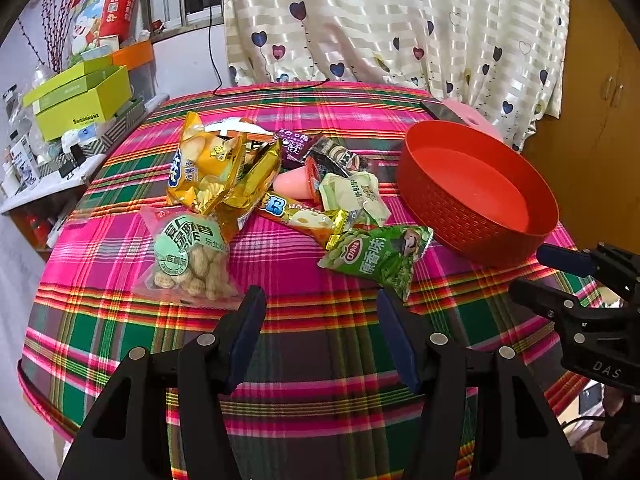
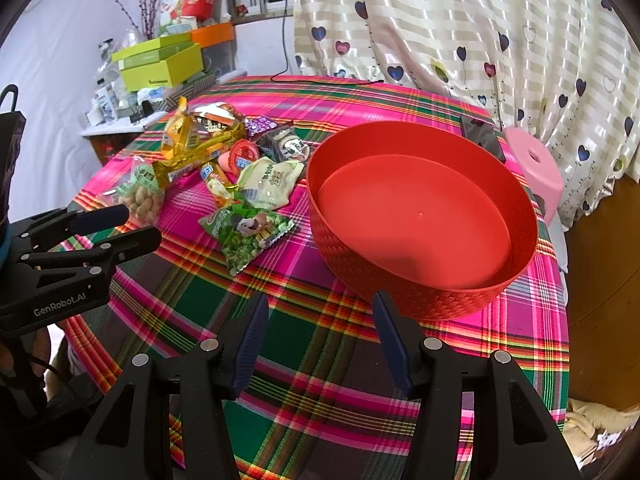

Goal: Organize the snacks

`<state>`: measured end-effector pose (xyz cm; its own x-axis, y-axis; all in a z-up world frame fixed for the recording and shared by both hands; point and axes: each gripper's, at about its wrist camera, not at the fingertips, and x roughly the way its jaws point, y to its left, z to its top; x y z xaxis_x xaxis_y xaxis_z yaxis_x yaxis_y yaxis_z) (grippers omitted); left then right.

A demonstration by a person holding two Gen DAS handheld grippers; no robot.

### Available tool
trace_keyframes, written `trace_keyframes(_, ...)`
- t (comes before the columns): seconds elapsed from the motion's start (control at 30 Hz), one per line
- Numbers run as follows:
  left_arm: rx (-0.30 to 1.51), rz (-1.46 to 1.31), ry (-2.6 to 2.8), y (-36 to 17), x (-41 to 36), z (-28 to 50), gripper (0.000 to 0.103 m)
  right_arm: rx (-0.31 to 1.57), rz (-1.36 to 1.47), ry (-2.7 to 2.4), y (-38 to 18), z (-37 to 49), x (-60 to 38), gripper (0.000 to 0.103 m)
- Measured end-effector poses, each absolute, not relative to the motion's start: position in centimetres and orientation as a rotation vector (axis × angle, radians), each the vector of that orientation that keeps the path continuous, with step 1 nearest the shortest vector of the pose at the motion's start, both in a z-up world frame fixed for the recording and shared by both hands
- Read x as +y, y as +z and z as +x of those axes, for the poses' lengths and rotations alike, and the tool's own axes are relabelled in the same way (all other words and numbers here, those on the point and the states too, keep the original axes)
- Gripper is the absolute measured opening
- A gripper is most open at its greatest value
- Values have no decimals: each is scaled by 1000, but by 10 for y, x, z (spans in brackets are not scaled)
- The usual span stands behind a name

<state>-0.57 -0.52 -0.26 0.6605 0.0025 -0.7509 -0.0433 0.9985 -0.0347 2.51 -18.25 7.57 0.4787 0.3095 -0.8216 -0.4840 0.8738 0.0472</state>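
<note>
A pile of snack packets lies on the plaid tablecloth [image 1: 320, 360]: a clear peanut bag [image 1: 188, 260], a yellow crisps bag [image 1: 208, 168], a green pea packet [image 1: 380, 256], a pink jelly cup [image 1: 296, 182] and a pale green packet [image 1: 352, 196]. An empty red round basket [image 1: 532, 236] stands to the right of the pile; it also shows in the right wrist view [image 2: 424, 300]. My left gripper [image 1: 320, 300] is open and empty, above the cloth just in front of the pile. My right gripper [image 2: 320, 304] is open and empty, by the basket's near wall, and also shows in the left wrist view [image 1: 560, 280].
A side shelf [image 1: 52, 184] at the left holds green boxes [image 1: 80, 100] and clutter. A heart-print curtain [image 1: 400, 20] hangs behind the table. A pink stool [image 2: 536, 172] and a dark phone [image 2: 484, 136] sit at the back right. A black cable [image 1: 272, 86] lies at the far edge.
</note>
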Motion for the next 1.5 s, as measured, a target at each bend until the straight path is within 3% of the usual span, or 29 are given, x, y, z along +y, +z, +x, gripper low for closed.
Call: trace_keyframes(1.5,846,-67,-5,0,-9,-7,59,952,-204,493,80,27,-176,54)
